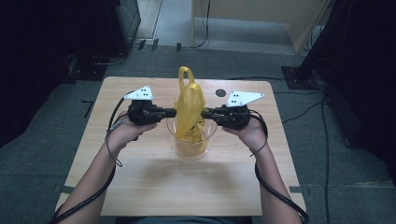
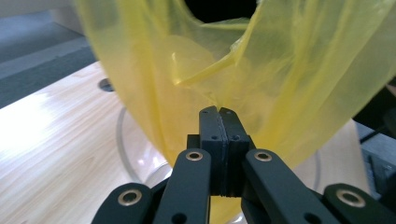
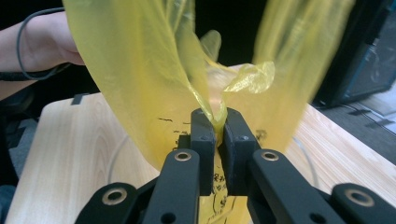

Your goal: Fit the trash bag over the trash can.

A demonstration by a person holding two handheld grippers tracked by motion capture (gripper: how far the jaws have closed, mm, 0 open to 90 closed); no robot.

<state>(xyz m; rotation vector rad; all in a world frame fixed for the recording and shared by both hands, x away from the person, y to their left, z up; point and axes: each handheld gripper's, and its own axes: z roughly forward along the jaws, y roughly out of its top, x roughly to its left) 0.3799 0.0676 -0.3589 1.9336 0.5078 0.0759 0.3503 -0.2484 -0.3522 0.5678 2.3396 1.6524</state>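
Presently logged: one thin, translucent yellow plastic carrier bag (image 1: 188, 112), standing half inside a clear round plastic container (image 1: 191, 148) at the middle of the pale wooden table (image 1: 140, 186), its loop handle poking up at the far side. I rate the film very light, limp, crinkly and slippery, likely to tear if I pull hard; it will not keep a shape alone. My left gripper (image 1: 172, 112) is clamped on the bag's left edge, jaws pressed together over a fold of film in the left gripper view. My right gripper (image 1: 205, 112) pinches the opposite edge the same way. Best hold, I judge: gathered rim on both sides, just above the container's lip.
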